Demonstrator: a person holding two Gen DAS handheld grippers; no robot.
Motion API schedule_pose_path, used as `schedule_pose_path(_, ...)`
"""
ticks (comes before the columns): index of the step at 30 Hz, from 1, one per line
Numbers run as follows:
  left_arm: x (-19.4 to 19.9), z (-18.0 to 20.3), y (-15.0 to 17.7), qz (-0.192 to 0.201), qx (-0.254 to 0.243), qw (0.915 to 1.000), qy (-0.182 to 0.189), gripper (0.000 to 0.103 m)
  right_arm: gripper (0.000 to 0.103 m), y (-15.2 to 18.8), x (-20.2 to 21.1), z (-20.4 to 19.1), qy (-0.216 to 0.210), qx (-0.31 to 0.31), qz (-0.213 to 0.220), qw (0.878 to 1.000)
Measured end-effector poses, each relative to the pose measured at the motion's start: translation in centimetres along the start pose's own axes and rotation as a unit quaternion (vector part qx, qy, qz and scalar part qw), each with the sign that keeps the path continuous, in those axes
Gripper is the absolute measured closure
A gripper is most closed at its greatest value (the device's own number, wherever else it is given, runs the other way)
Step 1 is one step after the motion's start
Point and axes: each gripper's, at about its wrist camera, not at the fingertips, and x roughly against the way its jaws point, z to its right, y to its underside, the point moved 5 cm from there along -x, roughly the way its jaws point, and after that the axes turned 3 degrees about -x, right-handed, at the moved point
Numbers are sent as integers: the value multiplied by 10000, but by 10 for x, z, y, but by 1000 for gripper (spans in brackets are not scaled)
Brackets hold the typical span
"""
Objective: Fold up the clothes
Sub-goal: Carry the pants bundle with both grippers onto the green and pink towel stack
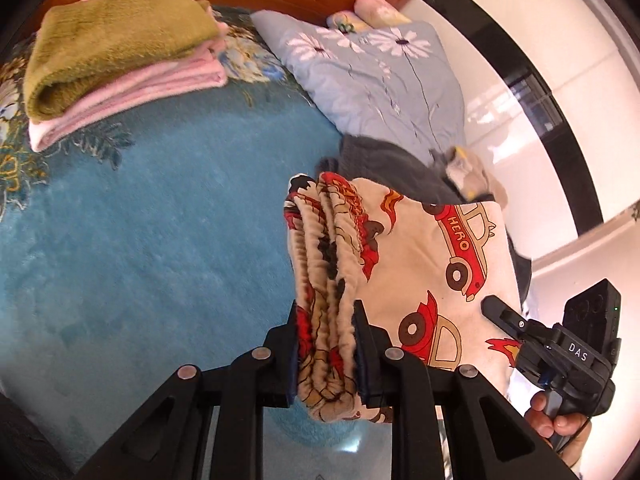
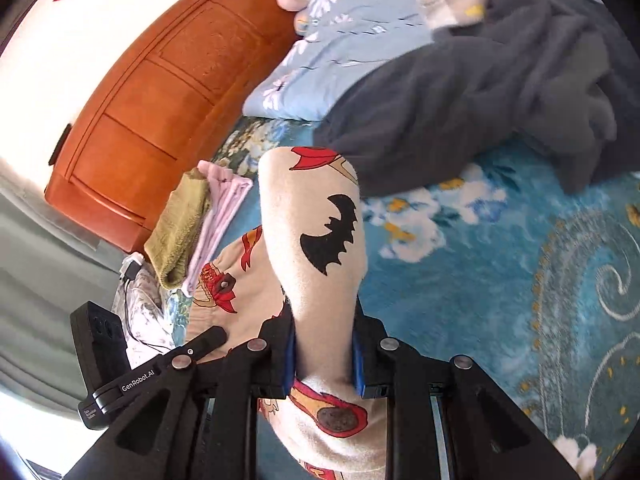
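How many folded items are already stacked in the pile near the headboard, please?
2: a green towel on top and a pink one directly beneath it. More may be hidden under them.

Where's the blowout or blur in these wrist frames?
Left wrist: white wall upper right is overexposed; cream car-print fleece garment stays sharp. Right wrist: white wall upper left is blown out, dark grey fleece garment slightly soft; strong fisheye curvature in both.

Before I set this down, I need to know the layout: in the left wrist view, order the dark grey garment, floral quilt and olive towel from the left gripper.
1. dark grey garment, ahead, right.
2. floral quilt, beyond it.
3. olive towel, far left.
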Motion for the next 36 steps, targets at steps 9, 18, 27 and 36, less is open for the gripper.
schedule_pose_path(9,65,-95,-92,1126,858,9898,-136,81,81,-77,-102,-159,-614,1328,-719,9866)
schedule_pose_path(18,107,-192,-179,1952,1354,9699,-526,81,81,-116,-233,-317,-884,2710,-1332,9492)
schedule_pose_path(27,99,-272,-227,2125,1634,9592,-896,80,81,-133,-348,-373,-829,3515,-1623,9183)
schedule_pose_path(36,81,-279,-206,1812,1631,9660,-861,77,73,-149,-400,-339,-313,3430,-1868,9201)
